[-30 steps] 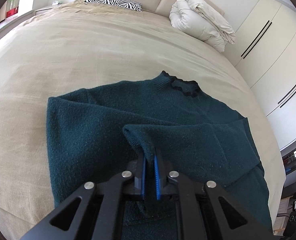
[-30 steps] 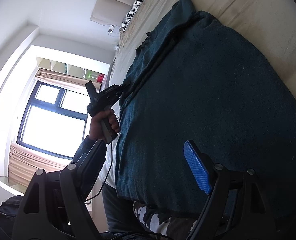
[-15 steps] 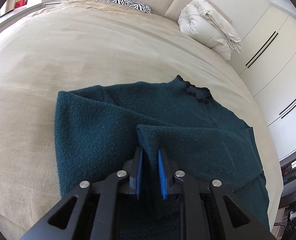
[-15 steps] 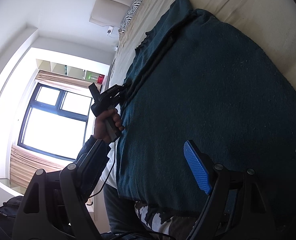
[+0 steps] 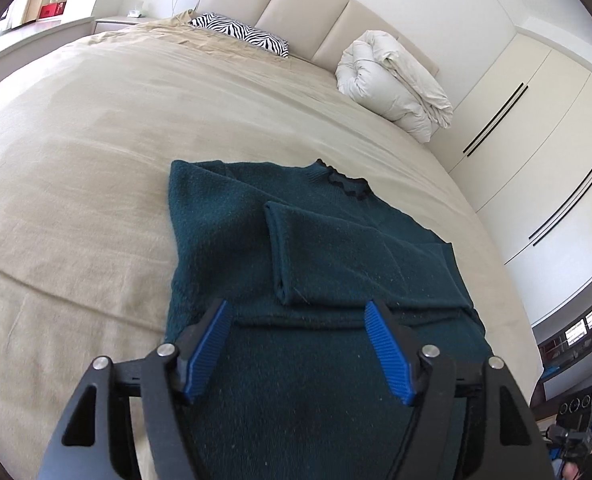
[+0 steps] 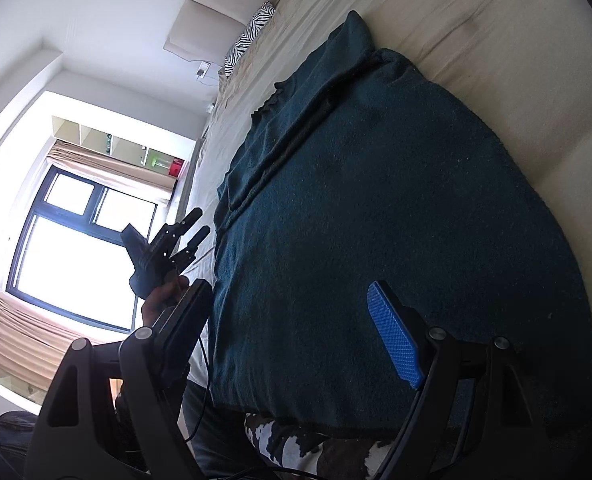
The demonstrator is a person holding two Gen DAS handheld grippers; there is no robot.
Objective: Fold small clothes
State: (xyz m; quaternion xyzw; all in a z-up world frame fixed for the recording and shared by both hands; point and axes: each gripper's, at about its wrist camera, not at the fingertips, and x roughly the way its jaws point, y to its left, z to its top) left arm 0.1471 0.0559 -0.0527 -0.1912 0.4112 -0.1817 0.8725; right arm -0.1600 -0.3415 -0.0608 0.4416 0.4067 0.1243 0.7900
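Lying ahead of left gripper, sweater

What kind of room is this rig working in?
Almost certainly a home bedroom: a large bed with a padded headboard, a zebra-print pillow and rolled duvet at its head, and built-in wardrobe doors alongside. The teal sweater lies spread on the bed.

A dark teal knitted sweater lies flat on the bed, its ruffled collar toward one o'clock. One sleeve is folded across the chest, its cuff end pointing toward nine o'clock.
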